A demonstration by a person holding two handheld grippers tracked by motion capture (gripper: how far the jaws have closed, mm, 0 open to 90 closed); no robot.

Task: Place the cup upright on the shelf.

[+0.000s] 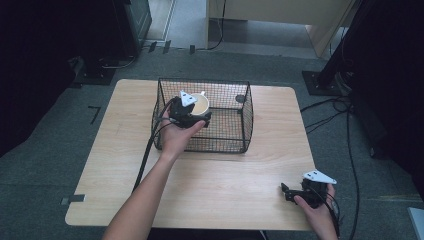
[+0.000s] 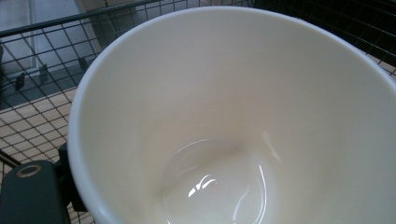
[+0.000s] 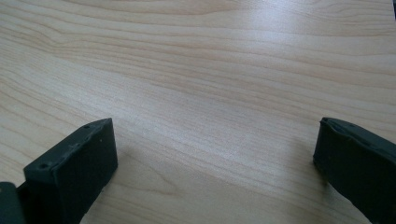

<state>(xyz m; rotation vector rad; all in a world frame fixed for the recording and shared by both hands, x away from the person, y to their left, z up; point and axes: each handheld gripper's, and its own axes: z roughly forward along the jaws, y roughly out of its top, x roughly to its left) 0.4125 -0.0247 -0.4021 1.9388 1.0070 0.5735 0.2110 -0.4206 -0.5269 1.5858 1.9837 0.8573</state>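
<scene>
Cream cup (image 1: pixel 201 104) inside black wire basket (image 1: pixel 235 134) at far middle of wooden counter (image 1: pixel 220 185), near basket's left wall; left hand-held gripper (image 1: pixel 192 116) reaches over basket's near-left rim, clamped on cup rim; left gripper view looks into cup's glossy empty interior (image 2: pixel 233 130), one jaw outside wall at lower left; right hand-held gripper (image 1: pixel 289 192) rests at counter's near right corner, jaws spread wide over bare wood (image 3: pixel 210 93), gripping nothing.

Empty cream cup (image 2: pixel 243 116) inside wire basket (image 2: pixel 42 60)
</scene>
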